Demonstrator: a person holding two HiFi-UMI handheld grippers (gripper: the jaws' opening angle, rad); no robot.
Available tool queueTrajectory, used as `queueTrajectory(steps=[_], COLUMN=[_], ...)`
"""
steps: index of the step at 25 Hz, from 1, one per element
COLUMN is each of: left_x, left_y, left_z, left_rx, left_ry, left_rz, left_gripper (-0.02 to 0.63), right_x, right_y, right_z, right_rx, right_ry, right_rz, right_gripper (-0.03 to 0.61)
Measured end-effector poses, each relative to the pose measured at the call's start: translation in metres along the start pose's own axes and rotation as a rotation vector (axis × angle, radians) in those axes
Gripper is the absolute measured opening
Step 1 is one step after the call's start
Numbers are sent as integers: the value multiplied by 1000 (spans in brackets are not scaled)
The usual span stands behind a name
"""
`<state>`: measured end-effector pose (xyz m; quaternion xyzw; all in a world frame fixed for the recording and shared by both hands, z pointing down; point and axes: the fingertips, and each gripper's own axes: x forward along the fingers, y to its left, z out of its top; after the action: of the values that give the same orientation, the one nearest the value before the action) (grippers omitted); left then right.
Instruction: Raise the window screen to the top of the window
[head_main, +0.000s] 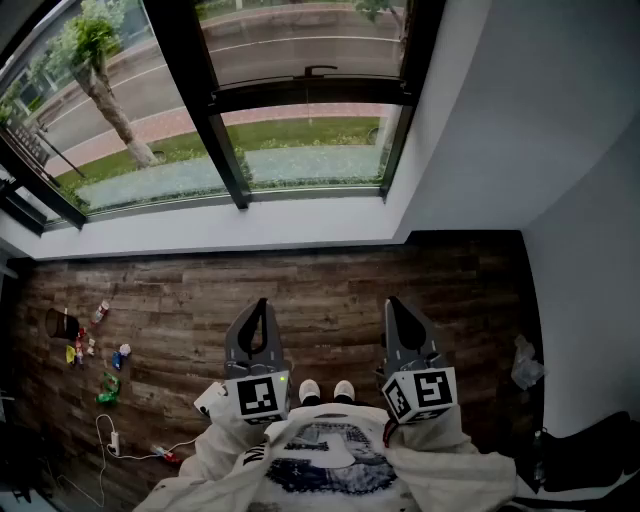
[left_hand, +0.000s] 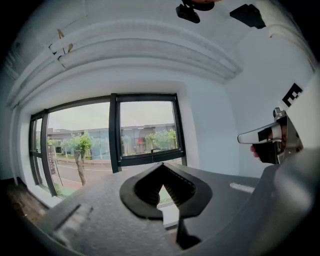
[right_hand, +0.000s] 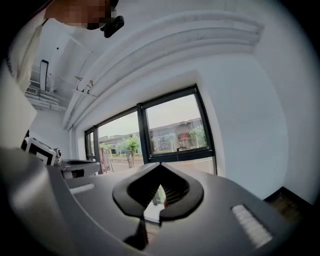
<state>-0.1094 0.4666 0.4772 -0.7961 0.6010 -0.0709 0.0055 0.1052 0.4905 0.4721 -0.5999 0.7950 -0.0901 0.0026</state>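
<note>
A black-framed window (head_main: 240, 100) fills the far wall. In its right pane a dark horizontal screen bar (head_main: 310, 93) with a small handle (head_main: 320, 71) sits partway up; it also shows in the left gripper view as the bar (left_hand: 150, 158) and in the right gripper view as the bar (right_hand: 182, 154). My left gripper (head_main: 262, 303) and right gripper (head_main: 391, 301) hang side by side over the wooden floor, well short of the window, both pointing at it. The left gripper (left_hand: 161, 166) and the right gripper (right_hand: 159, 166) are both shut with nothing between their jaws.
A white sill (head_main: 250, 232) runs under the window. A white wall (head_main: 520, 120) closes the right side. Litter (head_main: 90, 345) and a cable with a power strip (head_main: 115, 440) lie on the floor at the left. A white bag (head_main: 525, 365) sits at the right.
</note>
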Motion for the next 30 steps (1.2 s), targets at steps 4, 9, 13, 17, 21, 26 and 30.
queueTrajectory(steps=[4,9,13,17,21,26,30], left_x=[9,27,43,66,98,167,246], left_y=[-3,-17,-37,-48,-46,-17,28], left_z=[3,7,11,10,11,-2,-17], left_rx=[3,10,28,50,87,90,112], left_ry=[-8,-20,-34,-27,-33,-42,-20], left_rz=[-1,-4,-2,-19,-41,-49,-61], left_gripper=[5,5,5,5,5,5,5], right_x=[4,6,5,20,52,131,225], right_y=[-6,-27,-55,-73,-80,-85,-86], right_z=[2,5,8,10,8,-6,-8], right_rx=[4,24,35,49,5,0,-14], right_ry=[-9,-31,-66,-79,-79,-49,-24], right_rz=[8,2,-14,-23,-23,-22,-25], right_gripper=[3,3,3,3,3,3,3])
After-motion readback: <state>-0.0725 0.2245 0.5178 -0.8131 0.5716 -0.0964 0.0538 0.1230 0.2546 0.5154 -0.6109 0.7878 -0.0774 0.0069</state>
